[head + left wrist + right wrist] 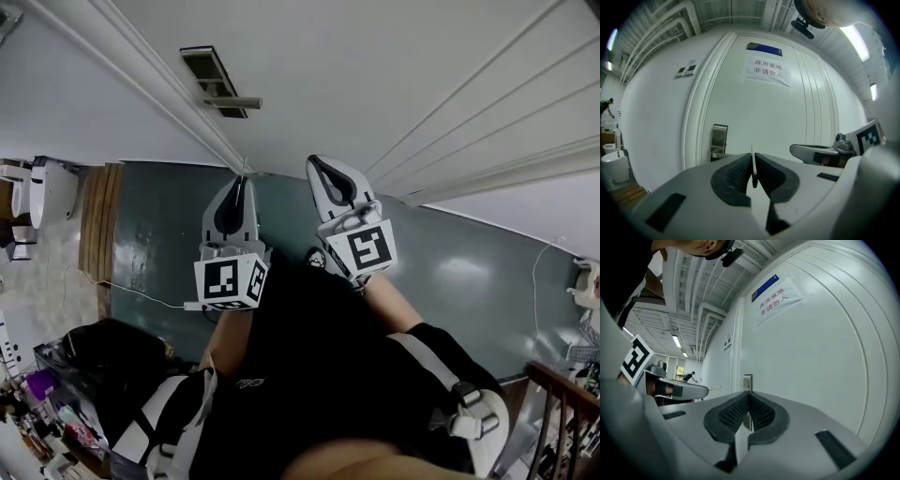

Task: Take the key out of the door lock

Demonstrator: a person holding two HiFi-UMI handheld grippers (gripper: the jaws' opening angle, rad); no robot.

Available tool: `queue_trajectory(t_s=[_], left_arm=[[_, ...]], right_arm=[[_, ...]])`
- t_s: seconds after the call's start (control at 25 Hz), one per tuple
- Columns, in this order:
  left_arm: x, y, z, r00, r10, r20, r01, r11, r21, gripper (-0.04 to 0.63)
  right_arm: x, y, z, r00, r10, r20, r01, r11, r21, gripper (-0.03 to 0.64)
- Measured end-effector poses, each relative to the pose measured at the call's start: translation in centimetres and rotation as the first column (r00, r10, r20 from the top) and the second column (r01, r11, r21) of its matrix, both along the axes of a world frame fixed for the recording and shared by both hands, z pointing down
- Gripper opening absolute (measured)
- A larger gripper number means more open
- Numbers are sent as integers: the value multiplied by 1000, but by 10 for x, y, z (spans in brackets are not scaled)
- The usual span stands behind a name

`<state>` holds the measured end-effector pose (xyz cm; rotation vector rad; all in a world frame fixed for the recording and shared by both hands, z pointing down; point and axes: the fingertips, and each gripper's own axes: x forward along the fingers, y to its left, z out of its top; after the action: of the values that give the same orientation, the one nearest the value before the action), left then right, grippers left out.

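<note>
My left gripper (238,192) is shut on a thin pale key (752,164), which stands edge-on between its pads with the tip poking out past them (244,169). The key is out in the air, apart from the metal lock plate (719,138) with its lever handle (230,101) on the white door (778,117). My right gripper (330,180) hangs just to the right of the left one, shut with nothing between its pads (749,397). From the right gripper view, the lock plate (748,380) shows straight ahead, and the left gripper (677,389) with the key (715,387) sits at the left.
A paper sign (767,69) is stuck high on the door. The floor below is dark green (469,272). A wooden strip (98,220) and white fixtures (42,192) lie at the left, a cable (141,295) crosses the floor, and a railing (562,403) stands at the right.
</note>
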<state>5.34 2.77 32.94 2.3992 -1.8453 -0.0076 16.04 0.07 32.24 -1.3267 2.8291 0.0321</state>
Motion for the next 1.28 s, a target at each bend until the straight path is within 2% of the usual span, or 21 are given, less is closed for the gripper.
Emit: queue_trajectory(t_s=[0.28, 0.48, 0.8, 1.28], left_arm=[[-3, 3, -9, 1000, -10, -4, 10, 1000, 17, 35], [0, 4, -11, 1000, -11, 4, 11, 1000, 27, 35], [-2, 6, -10, 999, -22, -23, 23, 999, 35, 35], [1, 10, -10, 1000, -20, -8, 21, 999, 36, 35]], right_arm=[[-2, 2, -11, 1000, 10, -11, -10, 1000, -5, 8], [-4, 6, -11, 1000, -18, -6, 18, 999, 39, 8], [-3, 10, -10, 1000, -24, -17, 25, 999, 28, 8], [-6, 14, -7, 999, -38, -26, 39, 999, 36, 8]])
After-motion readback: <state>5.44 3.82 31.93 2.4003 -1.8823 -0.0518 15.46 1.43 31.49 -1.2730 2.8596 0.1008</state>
